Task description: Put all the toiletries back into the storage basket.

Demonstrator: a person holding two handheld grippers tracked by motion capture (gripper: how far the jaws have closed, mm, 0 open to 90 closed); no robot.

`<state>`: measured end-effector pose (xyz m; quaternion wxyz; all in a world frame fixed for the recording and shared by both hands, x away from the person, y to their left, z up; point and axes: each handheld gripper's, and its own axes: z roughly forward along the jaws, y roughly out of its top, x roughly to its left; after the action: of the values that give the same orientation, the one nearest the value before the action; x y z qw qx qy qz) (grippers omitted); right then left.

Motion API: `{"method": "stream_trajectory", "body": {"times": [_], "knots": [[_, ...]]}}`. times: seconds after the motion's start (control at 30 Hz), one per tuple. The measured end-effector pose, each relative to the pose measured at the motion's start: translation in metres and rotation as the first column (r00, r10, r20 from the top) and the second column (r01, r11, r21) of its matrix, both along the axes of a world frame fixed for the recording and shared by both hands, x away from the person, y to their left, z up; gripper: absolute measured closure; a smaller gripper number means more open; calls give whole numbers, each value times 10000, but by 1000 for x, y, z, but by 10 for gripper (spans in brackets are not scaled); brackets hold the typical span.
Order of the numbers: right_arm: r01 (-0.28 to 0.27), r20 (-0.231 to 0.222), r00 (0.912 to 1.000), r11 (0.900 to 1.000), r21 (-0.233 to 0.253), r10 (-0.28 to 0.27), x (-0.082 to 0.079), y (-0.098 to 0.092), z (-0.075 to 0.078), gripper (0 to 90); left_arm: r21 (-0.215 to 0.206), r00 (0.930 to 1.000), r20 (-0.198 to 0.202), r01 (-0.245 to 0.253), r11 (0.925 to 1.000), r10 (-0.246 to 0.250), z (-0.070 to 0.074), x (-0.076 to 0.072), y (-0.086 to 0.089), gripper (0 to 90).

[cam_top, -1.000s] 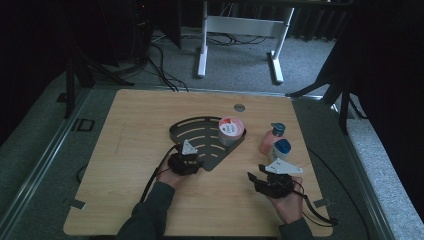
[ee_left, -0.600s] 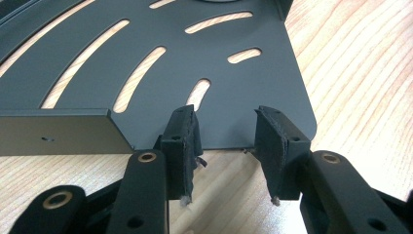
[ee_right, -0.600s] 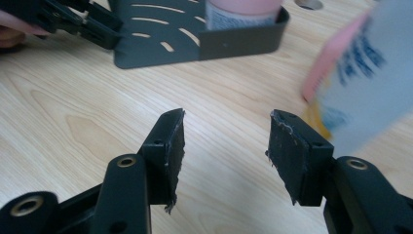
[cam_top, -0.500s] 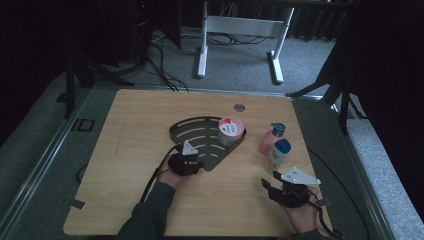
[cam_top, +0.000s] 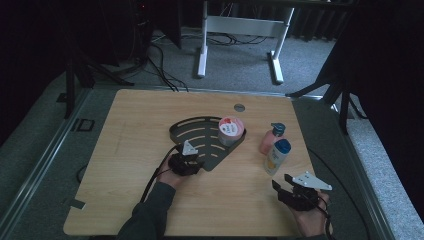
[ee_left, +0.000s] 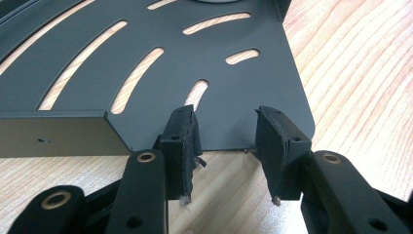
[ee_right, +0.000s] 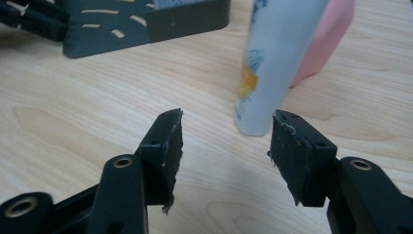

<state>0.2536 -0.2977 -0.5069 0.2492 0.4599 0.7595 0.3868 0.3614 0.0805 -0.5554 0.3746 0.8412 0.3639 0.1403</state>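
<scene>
Two claws at work on one wooden surface [cam_top: 150, 130].

Left claw [cam_top: 186, 161]: jaws parted, holding nothing. In the left gripper view its fingertips [ee_left: 182, 131] sit at the near edge of the tray [ee_left: 146, 73], a dark slotted metal plate lying flat; the tips look to be at or just short of that edge, contact not certain. A low upright wall of the tray runs to the left of the jaws.

Right claw [cam_top: 290, 192]: jaws wide apart, holding nothing, at the near right of the surface. In the right gripper view the white bottle [ee_right: 272, 63] stands upright just beyond the gap between the jaws, apart from both.

Tray [cam_top: 200, 137]: mid-surface, fan-shaped, its point toward the left claw. A tub [cam_top: 231, 130] with a pink-and-white lid sits in its far right corner.

White bottle [cam_top: 277, 156]: blue cap, right of the tray, well apart from it. Pink bottle [cam_top: 270, 140]: teal cap, just behind the white one, close beside it.

Grey round disc [cam_top: 239, 107]: set in the surface near its far edge.
</scene>
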Motion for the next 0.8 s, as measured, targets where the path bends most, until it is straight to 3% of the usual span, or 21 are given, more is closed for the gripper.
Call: {"method": "stream_trajectory", "body": {"times": [0.2,0.43,0.8], "knots": [[521,171,9985,9985,-139,-518,13,-2,-1,411,-17,10000,-8,19,10000,-19,0,0,0,587],[731,186,9972,9971,-216,-727,33,0,-2,394,-22,10000,-12,36,10000,-36,0,1,0,587],[569,430,9975,9980,-282,-557,56,5,26,392,-42,10000,-26,49,10000,-49,0,1,0,586]]}}
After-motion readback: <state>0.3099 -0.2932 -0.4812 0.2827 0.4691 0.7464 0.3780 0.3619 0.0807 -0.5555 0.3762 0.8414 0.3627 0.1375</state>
